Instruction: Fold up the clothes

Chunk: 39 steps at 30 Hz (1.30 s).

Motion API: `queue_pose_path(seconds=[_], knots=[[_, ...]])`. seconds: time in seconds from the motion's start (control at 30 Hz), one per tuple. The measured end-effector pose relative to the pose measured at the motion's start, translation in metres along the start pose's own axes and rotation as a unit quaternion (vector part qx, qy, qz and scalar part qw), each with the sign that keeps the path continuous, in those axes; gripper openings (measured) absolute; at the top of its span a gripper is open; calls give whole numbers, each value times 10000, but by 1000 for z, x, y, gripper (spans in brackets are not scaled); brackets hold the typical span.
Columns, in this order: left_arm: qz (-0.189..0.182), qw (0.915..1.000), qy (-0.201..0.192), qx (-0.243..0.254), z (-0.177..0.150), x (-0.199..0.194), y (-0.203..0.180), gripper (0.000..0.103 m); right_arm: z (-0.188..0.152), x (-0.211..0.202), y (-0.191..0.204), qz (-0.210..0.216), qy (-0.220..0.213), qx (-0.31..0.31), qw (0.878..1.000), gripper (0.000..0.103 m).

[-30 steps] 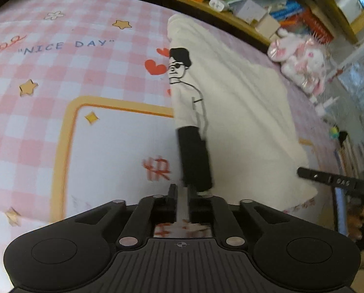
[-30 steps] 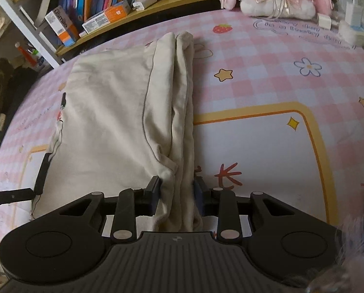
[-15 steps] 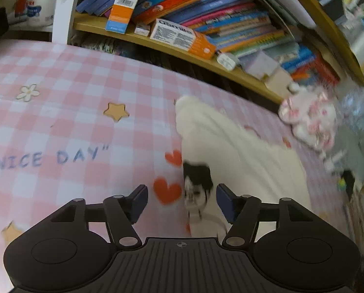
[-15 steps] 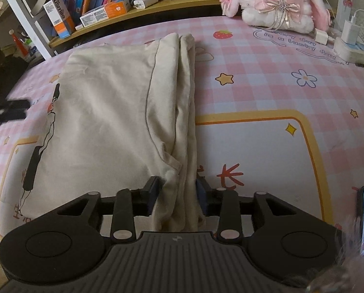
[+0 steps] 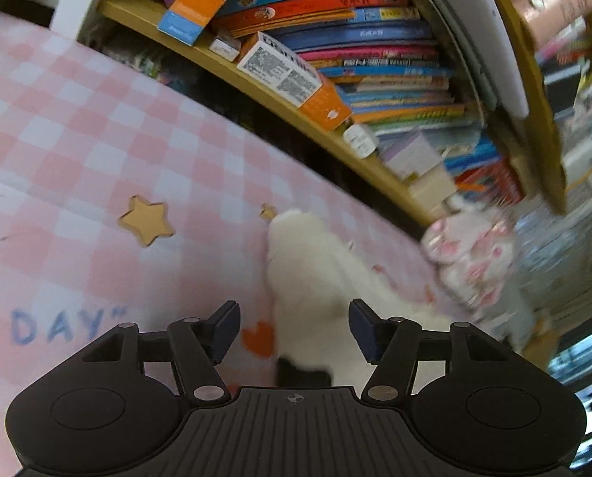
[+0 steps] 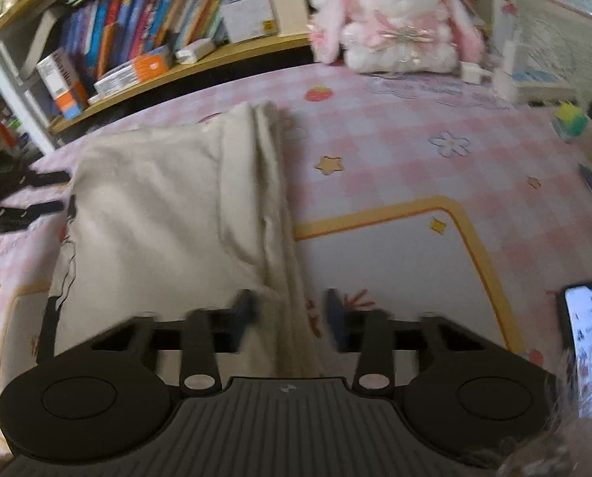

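lying flat on the pink checked worktop (image 6: 395, 159), the cream garment (image 6: 157, 214) spreads ahead and to the left of the right gripper (image 6: 292, 314), with its folded right edge running as a thick ridge straight away from the gripper toward the bookshelf (image 6: 184, 67). right of that ridge the worktop is bare and roomy, out to a phone (image 6: 590, 330) lying close on the right and a plush rabbit (image 6: 395, 20) sitting at the far edge. the garment's left side ends near the worktop's left edge, where the printed black line figure (image 6: 67, 262) shows.

the right gripper's jaws have just been closing, yet a gap shows on both sides; the folded ridge runs between them and neither pad clearly presses on it, though the fingers are blurred.

the left gripper (image 5: 294, 330) stands over the garment's far end (image 5: 308, 262), with the bookshelf edge (image 5: 256, 87) close ahead and open checked worktop to its left. its jaws have just eased in slightly but stand wide apart, holding nothing; the cloth lies below and between them, untouched as far as the blur allows.
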State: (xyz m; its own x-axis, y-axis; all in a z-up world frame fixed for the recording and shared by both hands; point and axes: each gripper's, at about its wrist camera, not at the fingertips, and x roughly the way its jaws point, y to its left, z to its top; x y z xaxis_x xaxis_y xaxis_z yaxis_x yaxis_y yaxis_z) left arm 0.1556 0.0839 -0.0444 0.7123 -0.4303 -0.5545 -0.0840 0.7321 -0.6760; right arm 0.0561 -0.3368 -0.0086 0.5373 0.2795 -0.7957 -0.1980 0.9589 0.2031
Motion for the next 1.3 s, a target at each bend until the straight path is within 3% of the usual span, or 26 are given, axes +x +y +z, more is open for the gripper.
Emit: queue_pose_path(seconds=[0.17, 0.27, 0.33, 0.37, 0.43, 0.53, 0.6, 0.67, 0.8, 0.97, 1.17, 1.3], knots=[[-159, 9992, 5, -371, 20, 27, 7, 57, -1, 10, 11, -190, 181, -248, 9993, 18], [-147, 9963, -71, -840, 27, 39, 17, 37, -1, 11, 12, -222, 209, -254, 9992, 18], [-262, 9956, -82, -900, 26, 42, 19, 26, -1, 11, 11, -218, 224, -210, 9993, 18], [-371, 9963, -135, -760, 26, 39, 15, 17, -1, 11, 11, -219, 230, -183, 9993, 18], [-674, 9964, -412, -320, 23, 28, 2, 15, -2, 11, 10, -227, 234, -136, 9994, 17], [-270, 9975, -555, 357, 23, 27, -15, 16, -5, 10, 10, -222, 211, -85, 9995, 17], [7, 9948, -640, 798, 24, 26, -26, 21, -6, 10, 11, -225, 198, -57, 9995, 17], [636, 9955, -188, 671, 28, 47, -16, 24, -6, 10, 12, -244, 197, -68, 9995, 17], [639, 9956, -268, 632, 29, 40, -15, 43, -5, 11, 12, -244, 216, -92, 9994, 17], [812, 9918, -622, 763, 15, 5, -24, 51, -6, 11, 11, -193, 197, -106, 9996, 18], [1071, 9845, -714, 1192, -37, -40, -51, 77, -7, 12, 6, -10, 171, -86, 9998, 20], [1363, 9797, -524, 1375, -81, -55, -69, 83, -7, 12, 5, 97, 168, -151, 9997, 23]])
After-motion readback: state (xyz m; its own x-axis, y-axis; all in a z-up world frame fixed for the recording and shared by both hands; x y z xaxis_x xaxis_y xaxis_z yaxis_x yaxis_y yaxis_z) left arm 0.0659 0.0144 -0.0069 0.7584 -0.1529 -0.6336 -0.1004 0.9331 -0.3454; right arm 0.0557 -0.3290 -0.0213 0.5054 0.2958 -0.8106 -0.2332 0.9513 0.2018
